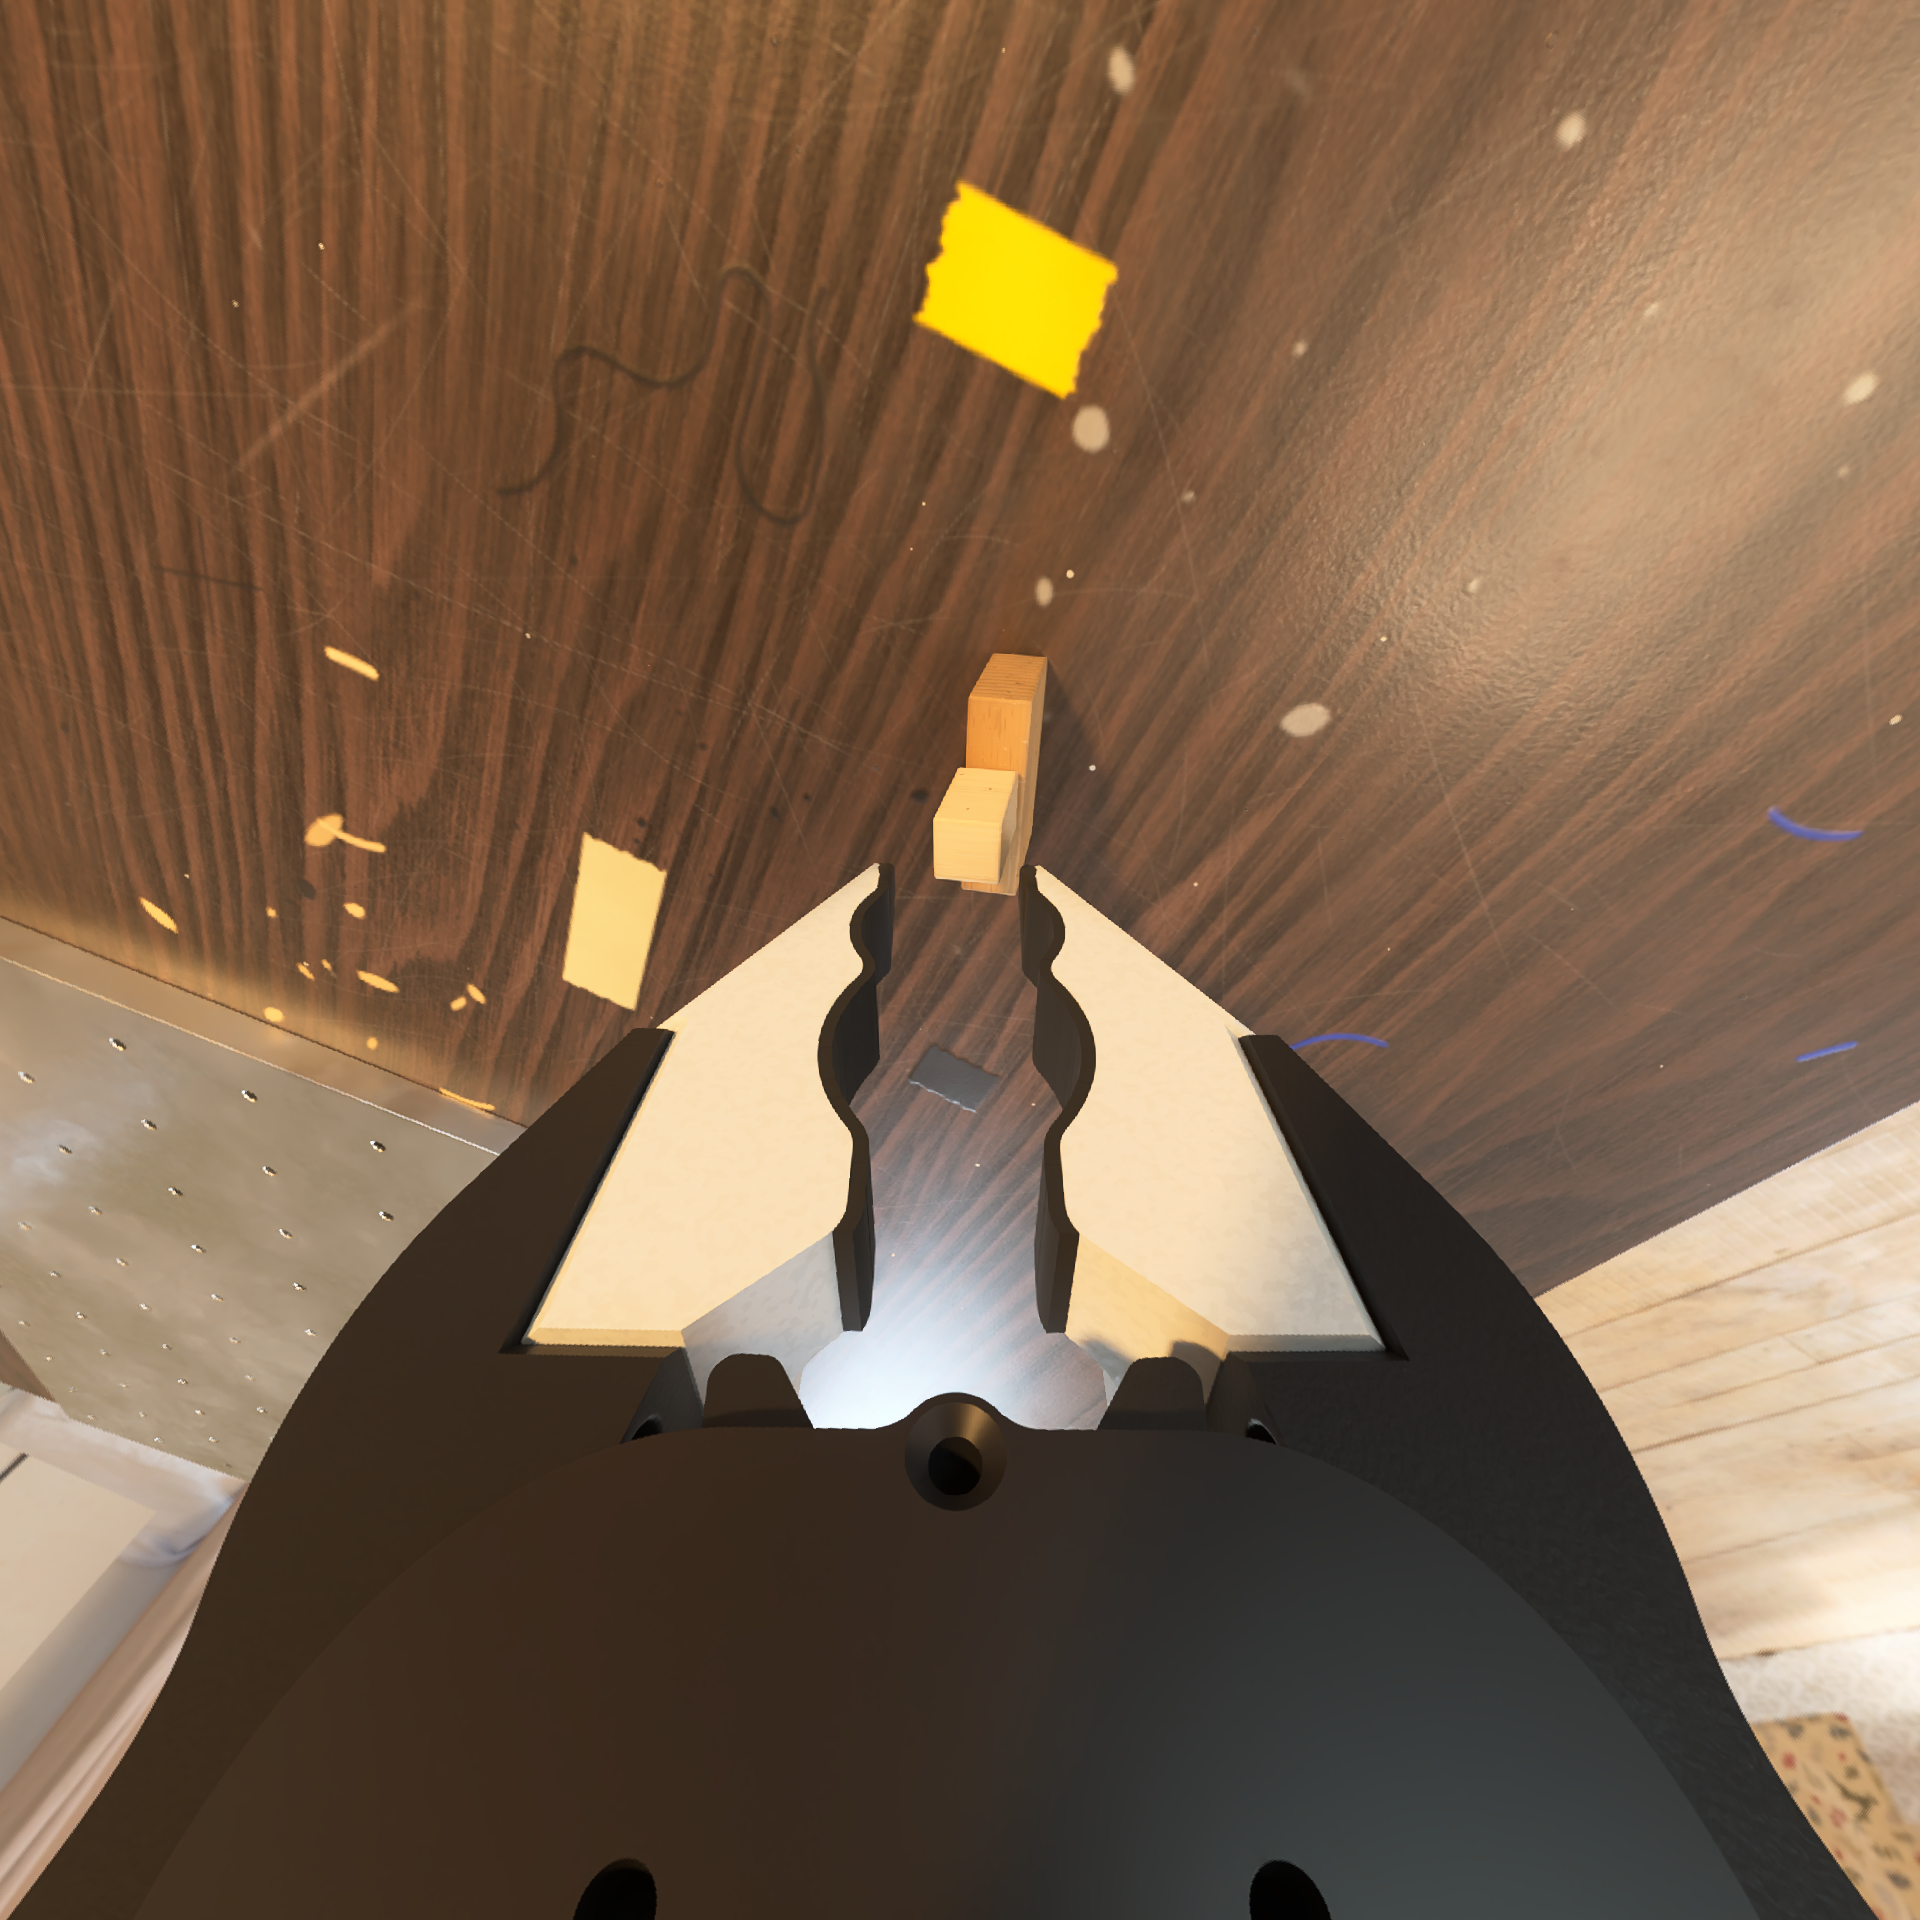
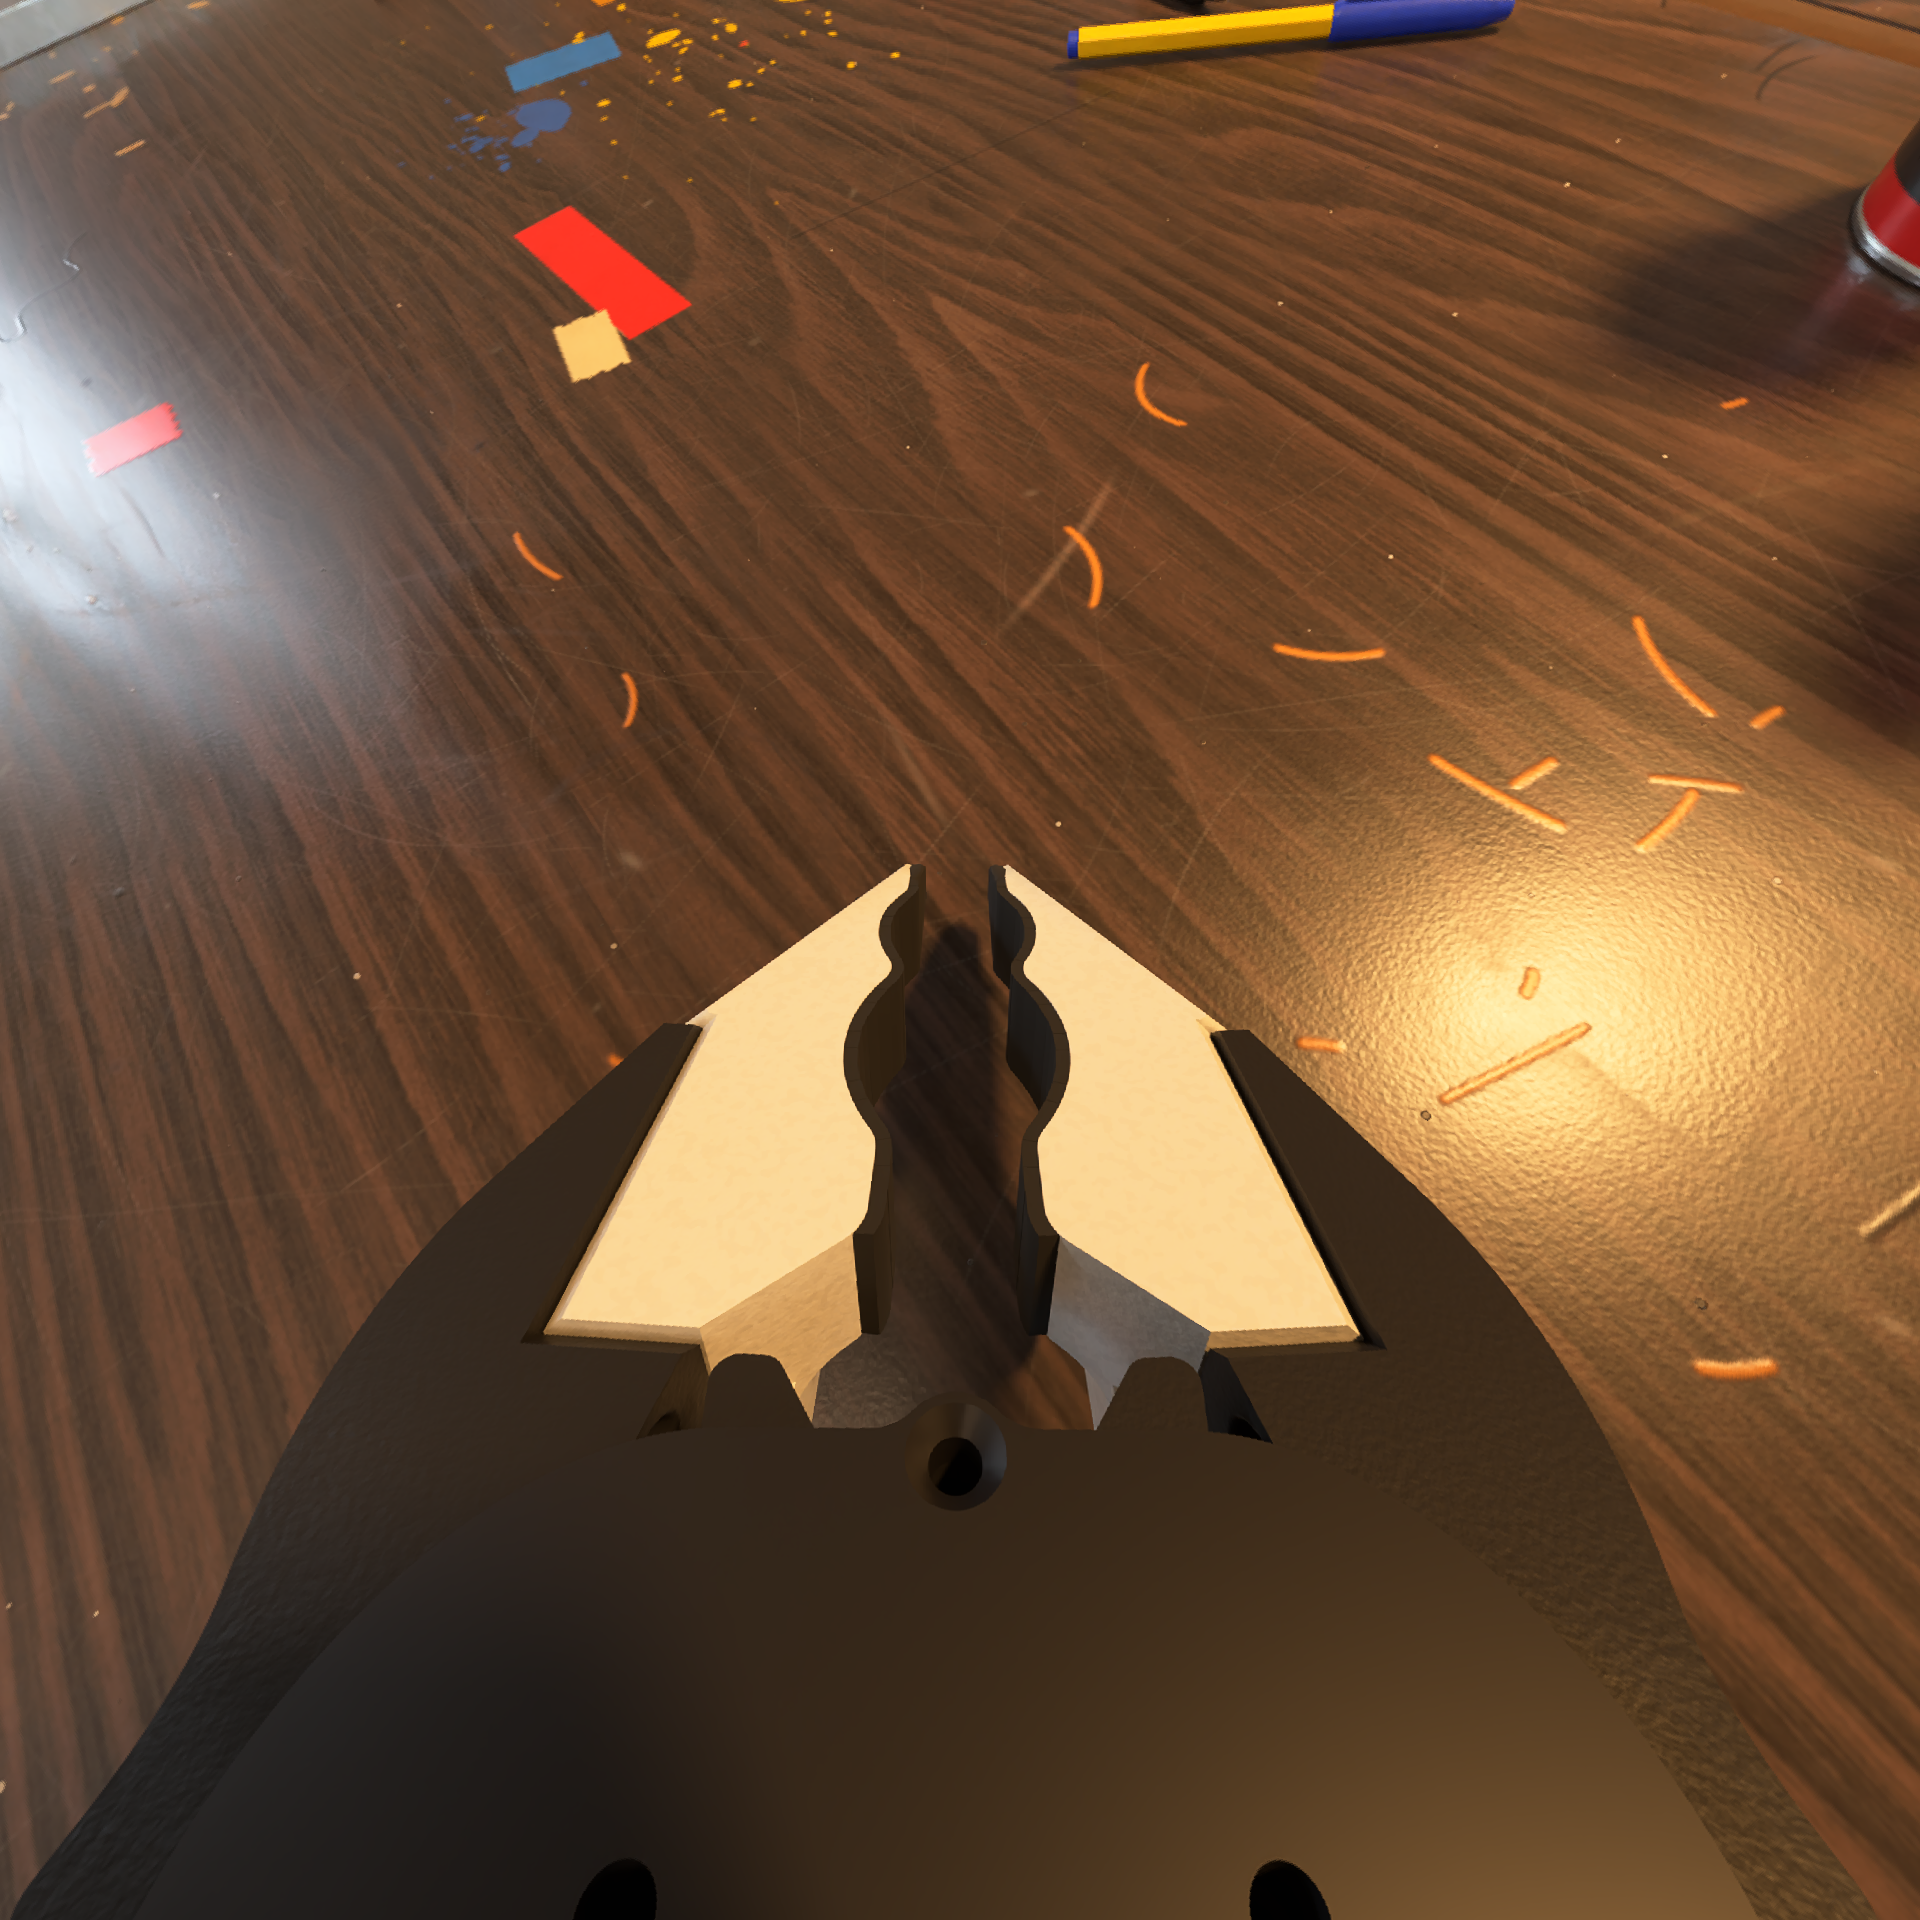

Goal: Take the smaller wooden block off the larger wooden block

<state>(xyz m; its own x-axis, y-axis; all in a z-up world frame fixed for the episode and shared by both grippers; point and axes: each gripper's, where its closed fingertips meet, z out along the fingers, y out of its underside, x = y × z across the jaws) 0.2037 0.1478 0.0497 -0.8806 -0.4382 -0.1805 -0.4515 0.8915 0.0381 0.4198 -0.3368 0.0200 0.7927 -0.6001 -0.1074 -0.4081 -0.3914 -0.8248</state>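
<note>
In the left wrist view, a small pale wooden block [image 1: 975,836] rests against the larger orange-tan wooden block [image 1: 1006,722] on the dark wood table [image 1: 1351,623]. My left gripper [image 1: 956,878] is open and empty. Its fingertips are just short of the small block, one on each side of its line and not touching it. My right gripper [image 2: 956,873] hovers low over bare table [image 2: 935,623] with its jaws a narrow gap apart and nothing between them. Neither block shows in the right wrist view.
In the left wrist view, yellow tape [image 1: 1016,289], a beige patch [image 1: 613,920], a perforated metal plate [image 1: 208,1195] and the table edge over plank floor [image 1: 1714,1351]. In the right wrist view, a yellow-blue pen [image 2: 1288,26], a red can [image 2: 1896,218], red tape [image 2: 601,272] and orange marks.
</note>
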